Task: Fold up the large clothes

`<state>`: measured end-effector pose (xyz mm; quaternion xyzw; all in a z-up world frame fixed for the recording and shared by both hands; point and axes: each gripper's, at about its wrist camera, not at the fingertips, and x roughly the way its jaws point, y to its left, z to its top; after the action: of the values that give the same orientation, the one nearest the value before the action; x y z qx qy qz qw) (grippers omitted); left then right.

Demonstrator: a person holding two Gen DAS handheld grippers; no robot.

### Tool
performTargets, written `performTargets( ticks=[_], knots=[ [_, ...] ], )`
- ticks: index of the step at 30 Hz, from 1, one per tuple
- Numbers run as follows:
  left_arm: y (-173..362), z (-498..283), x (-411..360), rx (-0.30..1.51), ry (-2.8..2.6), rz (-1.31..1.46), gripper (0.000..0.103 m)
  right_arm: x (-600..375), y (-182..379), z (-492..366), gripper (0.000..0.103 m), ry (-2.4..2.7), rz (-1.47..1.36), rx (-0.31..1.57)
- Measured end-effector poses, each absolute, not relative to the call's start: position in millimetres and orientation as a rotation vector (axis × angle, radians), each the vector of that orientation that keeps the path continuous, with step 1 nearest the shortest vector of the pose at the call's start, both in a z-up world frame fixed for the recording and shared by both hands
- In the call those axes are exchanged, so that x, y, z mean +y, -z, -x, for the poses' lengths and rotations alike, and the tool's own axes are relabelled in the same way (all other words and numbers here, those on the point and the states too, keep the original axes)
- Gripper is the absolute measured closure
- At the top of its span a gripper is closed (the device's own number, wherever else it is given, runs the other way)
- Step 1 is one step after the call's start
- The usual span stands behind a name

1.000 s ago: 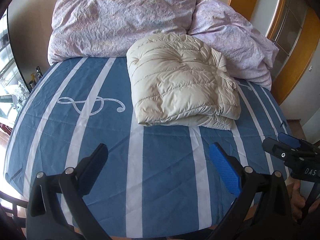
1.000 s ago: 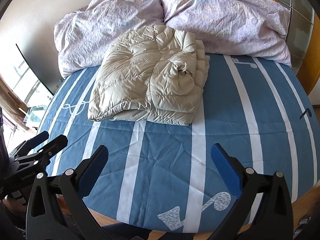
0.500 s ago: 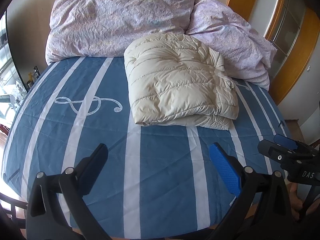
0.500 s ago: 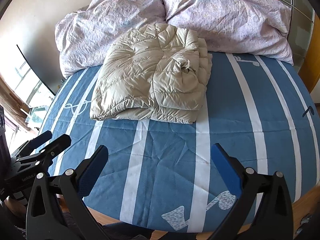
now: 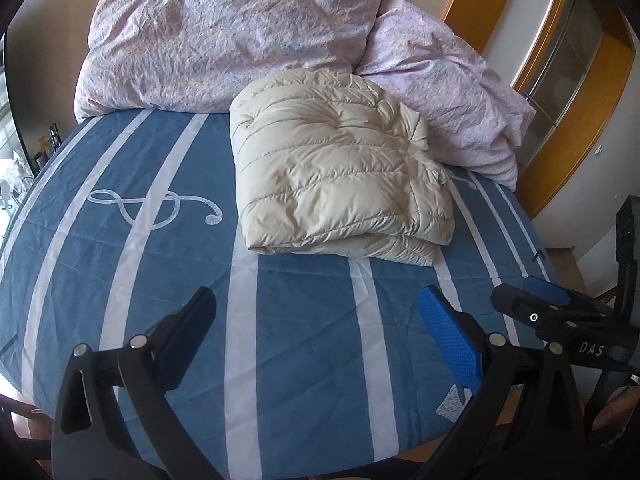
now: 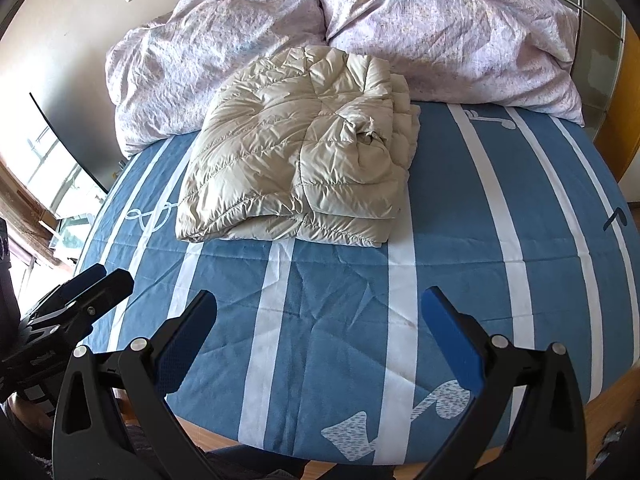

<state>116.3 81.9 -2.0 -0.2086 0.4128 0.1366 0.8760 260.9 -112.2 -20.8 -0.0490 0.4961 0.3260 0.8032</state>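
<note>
Cream quilted down jacket (image 5: 340, 176), folded into a puffy bundle just before the lilac pillows (image 5: 240, 36), likely light, slippery, springy, best pinched at its thick near hem, with left gripper (image 5: 316, 340) and right gripper (image 6: 320, 336) spread wide, empty, well short.

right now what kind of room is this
Most likely a bedroom: a bed with a blue striped sheet, two rumpled lilac pillows at its head, and a folded cream puffer jacket lying on it.
</note>
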Motion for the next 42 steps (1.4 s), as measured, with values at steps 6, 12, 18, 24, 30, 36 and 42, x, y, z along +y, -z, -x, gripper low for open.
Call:
performTargets(
  ticks=[6,12,18,24,30,36,42],
  knots=[
    [1.7,-116.0,83.0,0.850,-0.269,0.453,0.002,-110.7,21.2,-261.3,0.001,-0.704,0.112,1.060],
    [2.0,-116.2,84.1,0.840,-0.251,0.474,0.002,-110.8,21.8,-262.7,0.001,-0.696,0.112,1.062],
    [2.5,-115.8,86.5,0.832,-0.240,0.498,0.002,-110.3,21.6,-262.7,0.001,-0.696,0.115,1.061],
    [2.3,-116.3,85.8,0.833,-0.234,0.495,0.002,-108.9,21.2,-262.4,0.001,-0.704,0.122,1.059],
    [1.9,-117.8,84.0,0.836,-0.231,0.485,0.002,-108.6,21.6,-262.3,0.001,-0.705,0.123,1.059],
    [2.2,-118.1,83.5,0.838,-0.233,0.483,0.002,-108.0,21.6,-261.5,0.001,-0.704,0.122,1.060],
    [2.4,-117.9,84.5,0.838,-0.236,0.485,0.002,-107.0,23.2,-259.9,0.001,-0.709,0.128,1.059]
  ],
)
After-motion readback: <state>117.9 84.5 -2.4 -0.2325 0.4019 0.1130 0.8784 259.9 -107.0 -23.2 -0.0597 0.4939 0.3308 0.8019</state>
